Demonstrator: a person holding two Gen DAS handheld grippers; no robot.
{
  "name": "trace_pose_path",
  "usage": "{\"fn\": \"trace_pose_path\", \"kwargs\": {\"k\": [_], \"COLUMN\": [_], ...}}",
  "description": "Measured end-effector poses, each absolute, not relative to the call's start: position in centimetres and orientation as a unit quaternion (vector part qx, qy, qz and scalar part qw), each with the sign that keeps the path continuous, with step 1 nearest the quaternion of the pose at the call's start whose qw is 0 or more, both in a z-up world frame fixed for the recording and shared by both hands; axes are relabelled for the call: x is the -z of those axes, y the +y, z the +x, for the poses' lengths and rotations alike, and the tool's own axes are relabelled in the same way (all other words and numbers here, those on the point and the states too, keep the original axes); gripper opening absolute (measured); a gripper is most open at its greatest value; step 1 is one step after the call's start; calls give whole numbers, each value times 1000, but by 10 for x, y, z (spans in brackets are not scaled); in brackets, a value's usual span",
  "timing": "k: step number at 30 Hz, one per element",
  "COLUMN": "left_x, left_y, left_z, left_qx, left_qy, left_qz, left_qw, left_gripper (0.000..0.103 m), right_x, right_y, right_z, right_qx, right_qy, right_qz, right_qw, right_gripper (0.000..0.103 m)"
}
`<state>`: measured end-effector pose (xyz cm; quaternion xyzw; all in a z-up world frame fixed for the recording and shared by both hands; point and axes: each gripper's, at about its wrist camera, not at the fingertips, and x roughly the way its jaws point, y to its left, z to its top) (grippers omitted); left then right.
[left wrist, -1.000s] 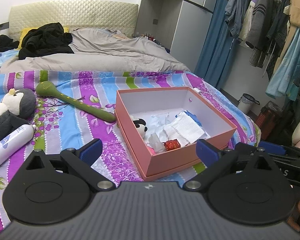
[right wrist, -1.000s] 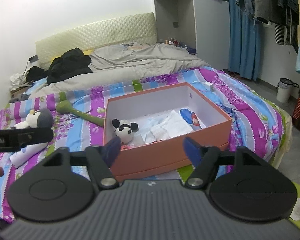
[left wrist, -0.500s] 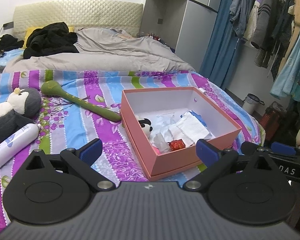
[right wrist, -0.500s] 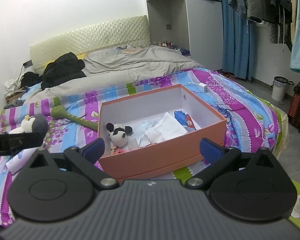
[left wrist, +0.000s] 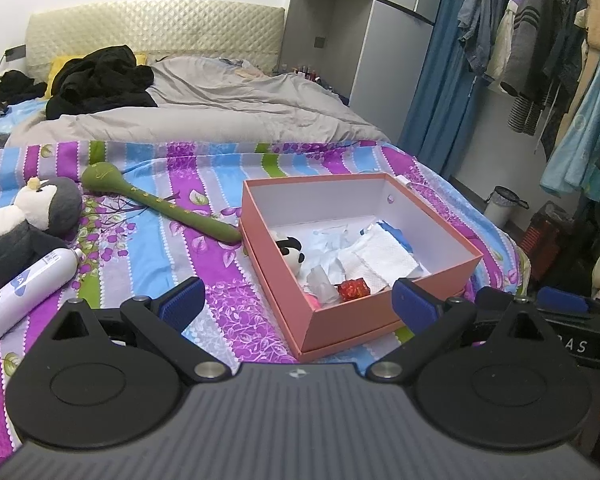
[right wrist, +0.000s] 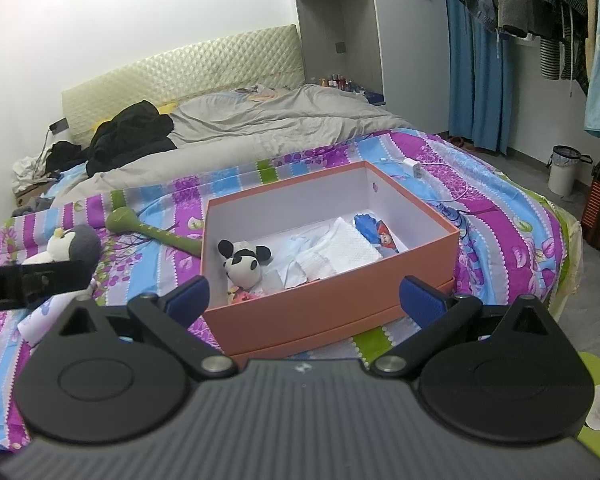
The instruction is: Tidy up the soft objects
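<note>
Both grippers hover over the near edge of the bed, neither holding anything. The right gripper [right wrist: 304, 298] has just been opening and its jaws now stand wide apart, with nothing between them but the view of the pink box [right wrist: 332, 312] beyond. The left gripper [left wrist: 296, 304] is likewise spread wide and empty. The box sits open at centre frame on the striped bedspread [left wrist: 148, 248]; inside it lie a small black-and-white mouse plush [right wrist: 244, 266] at the near left, a white folded cloth [right wrist: 340, 248] in the middle, and a blue printed item [right wrist: 376, 232] toward the right wall. Still outside, at the left of the frame: a grey-and-white penguin plush [left wrist: 28, 224], a green soft stick [left wrist: 156, 204] with its tip just beside the box's left wall, and a white bottle [left wrist: 28, 288] close under the penguin. Judgement: the next soft piece to collect is likely the penguin or the stick. Take the penguin round its body, not the head, squeezing only enough to hold; avoid nudging the bottle. For the stick, grip near mid-length so it droops evenly, then lower it along the box's long side.
</note>
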<state>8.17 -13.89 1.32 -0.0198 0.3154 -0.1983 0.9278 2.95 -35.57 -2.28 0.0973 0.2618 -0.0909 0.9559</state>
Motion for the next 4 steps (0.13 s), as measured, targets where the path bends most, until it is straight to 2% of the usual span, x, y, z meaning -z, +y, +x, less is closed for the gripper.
{"fn": "trace_pose_path", "kwargs": {"k": [4], "left_x": [-14], "left_y": [-139], "left_z": [81], "left_qx": [201], "left_qy": [314], "left_qz": [-20], "left_qw": [928], "left_gripper": [101], "right_x": [23], "right_y": [-355], "right_z": [29], "right_qx": [90], "right_qy": [262], "right_qz": [97], "right_qw": [956], "right_gripper": [103]}}
